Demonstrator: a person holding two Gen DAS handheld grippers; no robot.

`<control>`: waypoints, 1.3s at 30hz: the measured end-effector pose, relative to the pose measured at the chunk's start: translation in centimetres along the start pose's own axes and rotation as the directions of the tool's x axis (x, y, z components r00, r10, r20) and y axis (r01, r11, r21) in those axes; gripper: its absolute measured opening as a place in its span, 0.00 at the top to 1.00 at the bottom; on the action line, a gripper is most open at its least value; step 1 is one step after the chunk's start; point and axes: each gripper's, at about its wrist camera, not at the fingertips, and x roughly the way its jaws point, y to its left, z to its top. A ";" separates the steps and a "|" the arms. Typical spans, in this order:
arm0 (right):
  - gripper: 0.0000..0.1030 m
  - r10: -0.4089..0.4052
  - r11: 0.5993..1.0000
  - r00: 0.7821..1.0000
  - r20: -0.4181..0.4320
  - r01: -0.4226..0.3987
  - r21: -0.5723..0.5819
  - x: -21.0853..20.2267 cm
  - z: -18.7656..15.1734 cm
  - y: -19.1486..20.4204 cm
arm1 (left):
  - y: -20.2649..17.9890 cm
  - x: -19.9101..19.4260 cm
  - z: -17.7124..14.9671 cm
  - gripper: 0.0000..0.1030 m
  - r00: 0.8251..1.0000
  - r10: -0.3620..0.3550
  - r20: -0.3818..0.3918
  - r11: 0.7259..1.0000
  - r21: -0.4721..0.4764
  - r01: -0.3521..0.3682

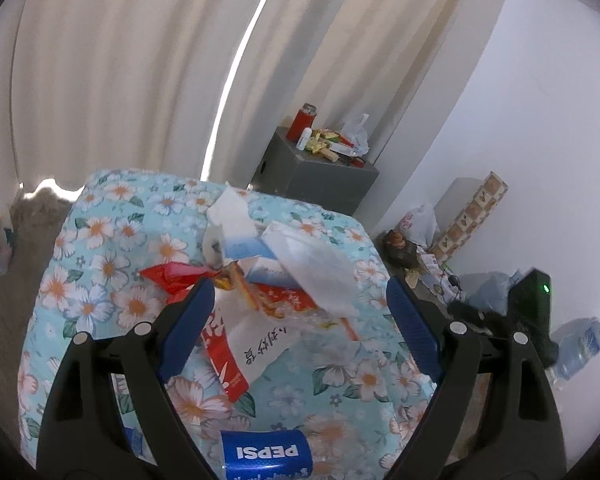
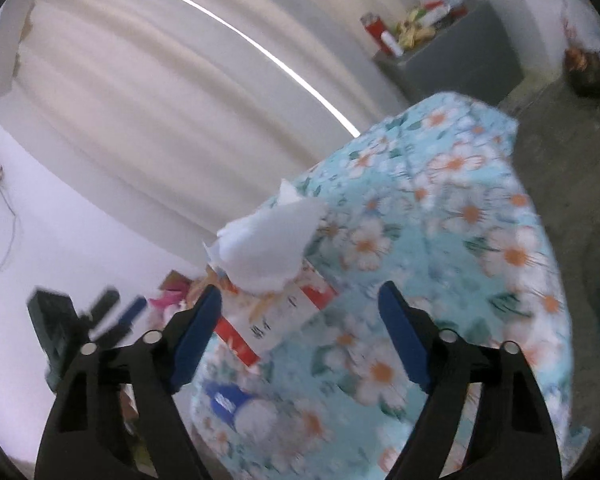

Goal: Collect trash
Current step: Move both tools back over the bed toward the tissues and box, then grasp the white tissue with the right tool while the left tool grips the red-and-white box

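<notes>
I see my left tool (image 1: pixel 300 300) with its blue pads spread wide, nothing between them pressed, hanging over a heap of trash (image 1: pixel 268 276) on the floral-clothed tabletop (image 1: pixel 112 248): white tissue, red wrappers and a white bag with writing. A blue Pepsi bottle (image 1: pixel 266 454) lies nearer me. My right tool (image 2: pixel 300 304) is also spread apart, gripping nothing, with the same pile's white tissue (image 2: pixel 268 244) just beyond its tips; that view is blurred.

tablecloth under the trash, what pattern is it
Light blue tablecloth printed with white flowers with orange centres; clearest in the left wrist view.
</notes>
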 end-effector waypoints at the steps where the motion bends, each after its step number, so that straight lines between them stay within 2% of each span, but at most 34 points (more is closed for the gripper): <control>1: 0.31 0.006 1.000 1.000 -0.012 -0.006 0.020 0.7 0.5 -0.2 | 0.3 0.2 -0.1 0.19 1.000 -0.004 -0.003 1.000 -0.009 0.004; 5: 0.36 0.058 0.991 0.994 -0.090 -0.047 0.122 4.9 2.7 -1.6 | 0.9 0.8 -0.4 0.19 1.000 -0.005 -0.008 1.000 -0.016 0.005; 9: 0.43 0.077 0.985 0.985 -0.157 -0.051 0.164 8.5 3.5 -1.9 | 1.3 1.2 -0.8 0.19 1.000 -0.006 -0.014 1.000 -0.019 0.005; 11: 0.52 0.063 0.986 0.981 -0.183 -0.033 0.166 9.7 3.7 -1.8 | 1.5 1.2 -0.8 0.19 1.000 -0.003 -0.015 1.000 -0.017 0.003; 13: 0.67 0.051 0.988 0.980 -0.194 -0.021 0.155 10.1 3.7 -1.5 | 1.7 1.1 -0.9 0.19 1.000 0.005 -0.013 1.000 -0.010 -0.005; 14: 0.71 0.053 0.989 0.979 -0.195 -0.024 0.146 10.1 3.6 -1.3 | 1.7 1.1 -0.9 0.19 1.000 0.008 -0.011 1.000 -0.006 -0.008; 16: 0.87 0.052 0.992 0.980 -0.190 -0.029 0.126 9.7 3.5 -0.6 | 2.0 0.9 -1.0 0.19 1.000 0.014 -0.005 1.000 0.001 -0.014; 19: 0.95 0.038 0.996 0.985 -0.171 -0.023 0.088 8.8 3.5 0.4 | 2.4 1.0 -1.1 0.19 1.000 0.023 -0.006 1.000 0.006 -0.023; 28: 0.96 0.092 0.996 0.993 -0.074 -0.091 0.021 4.5 4.3 2.7 | 2.9 1.4 -1.4 0.19 1.000 0.014 -0.009 1.000 -0.018 -0.014; 34: 0.96 0.115 0.993 0.993 -0.006 -0.115 0.015 0.5 4.0 2.6 | 2.6 1.4 -1.7 0.19 1.000 0.011 -0.006 1.000 -0.007 -0.011; 39: 0.95 0.108 0.993 0.994 -0.011 -0.107 0.040 -0.3 3.2 1.5 | 2.4 1.6 -1.9 0.19 1.000 0.002 -0.008 1.000 -0.010 -0.002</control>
